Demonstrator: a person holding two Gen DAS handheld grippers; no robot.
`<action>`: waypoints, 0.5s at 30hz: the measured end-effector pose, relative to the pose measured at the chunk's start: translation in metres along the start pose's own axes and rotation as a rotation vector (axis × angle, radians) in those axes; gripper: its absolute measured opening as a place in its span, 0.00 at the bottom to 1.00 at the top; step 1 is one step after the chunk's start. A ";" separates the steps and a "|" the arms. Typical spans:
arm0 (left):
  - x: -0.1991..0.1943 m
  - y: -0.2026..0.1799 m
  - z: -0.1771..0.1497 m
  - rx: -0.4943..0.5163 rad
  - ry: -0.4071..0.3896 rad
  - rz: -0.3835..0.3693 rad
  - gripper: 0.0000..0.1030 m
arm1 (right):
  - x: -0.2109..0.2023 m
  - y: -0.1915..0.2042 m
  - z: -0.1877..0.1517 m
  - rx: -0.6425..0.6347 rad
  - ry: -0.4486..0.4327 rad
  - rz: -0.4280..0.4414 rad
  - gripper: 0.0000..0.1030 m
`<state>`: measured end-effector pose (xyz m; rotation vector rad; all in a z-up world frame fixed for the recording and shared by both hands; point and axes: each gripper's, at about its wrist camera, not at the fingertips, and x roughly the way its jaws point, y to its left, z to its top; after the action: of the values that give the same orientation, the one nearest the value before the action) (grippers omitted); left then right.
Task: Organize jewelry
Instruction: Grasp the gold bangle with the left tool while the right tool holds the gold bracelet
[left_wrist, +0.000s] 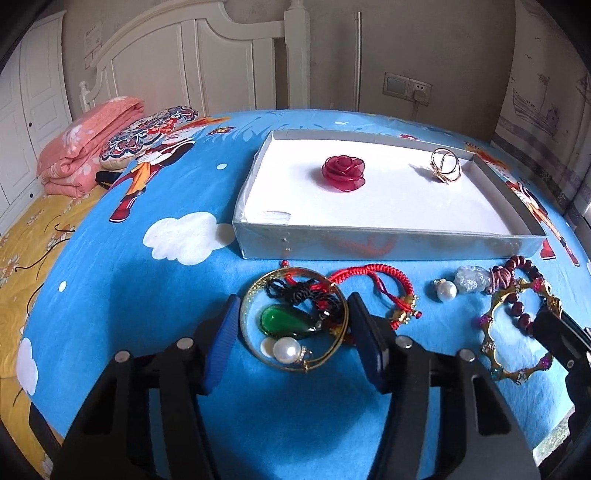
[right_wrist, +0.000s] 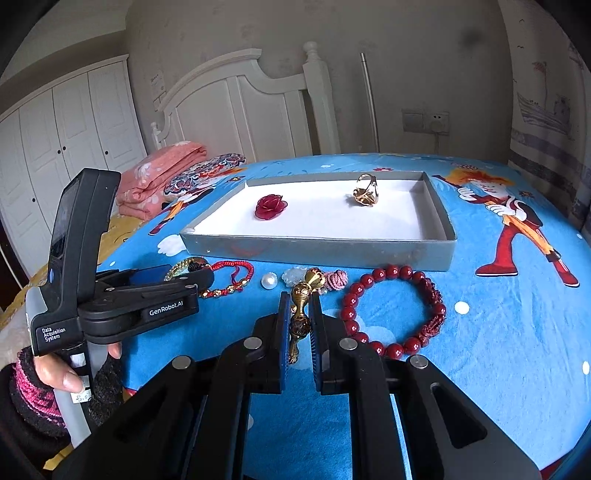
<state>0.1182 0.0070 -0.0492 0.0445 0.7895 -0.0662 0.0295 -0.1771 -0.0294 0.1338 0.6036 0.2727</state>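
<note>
My left gripper (left_wrist: 293, 317) straddles a plain gold bangle (left_wrist: 245, 341) lying on the blue bedsheet, with both blue pads against its rim. Inside that bangle lie a green pendant (left_wrist: 286, 323) on black cord and a pearl ring (left_wrist: 286, 350). My right gripper (right_wrist: 300, 295) is shut on an ornate gold bangle (right_wrist: 300, 299), held edge-on; its hoop shows in the left wrist view (left_wrist: 495, 321). A red bead bracelet (right_wrist: 395, 310), a loose pearl (right_wrist: 269, 281), a pale jade carving (right_wrist: 293, 275) and a red cord bracelet (right_wrist: 232, 271) lie nearby.
A shallow grey box (left_wrist: 388, 245) with a white floor stands beyond the jewelry, holding a red rose brooch (left_wrist: 343, 172) and a gold ring (left_wrist: 445, 166). A folded pink blanket (left_wrist: 88, 147) and a patterned cushion (left_wrist: 147, 133) sit far left. A gloved hand (right_wrist: 66, 373) grips the left tool.
</note>
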 end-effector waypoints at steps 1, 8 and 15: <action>-0.001 0.001 -0.001 -0.005 -0.004 -0.009 0.55 | -0.001 0.001 0.000 -0.004 -0.002 0.001 0.12; -0.033 0.012 -0.009 -0.048 -0.097 -0.068 0.55 | -0.005 0.005 0.001 -0.019 -0.022 0.004 0.12; -0.056 0.005 -0.028 -0.026 -0.128 -0.069 0.55 | -0.012 0.008 0.003 -0.031 -0.047 -0.014 0.12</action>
<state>0.0589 0.0164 -0.0291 -0.0114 0.6633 -0.1235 0.0199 -0.1727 -0.0185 0.1057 0.5531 0.2644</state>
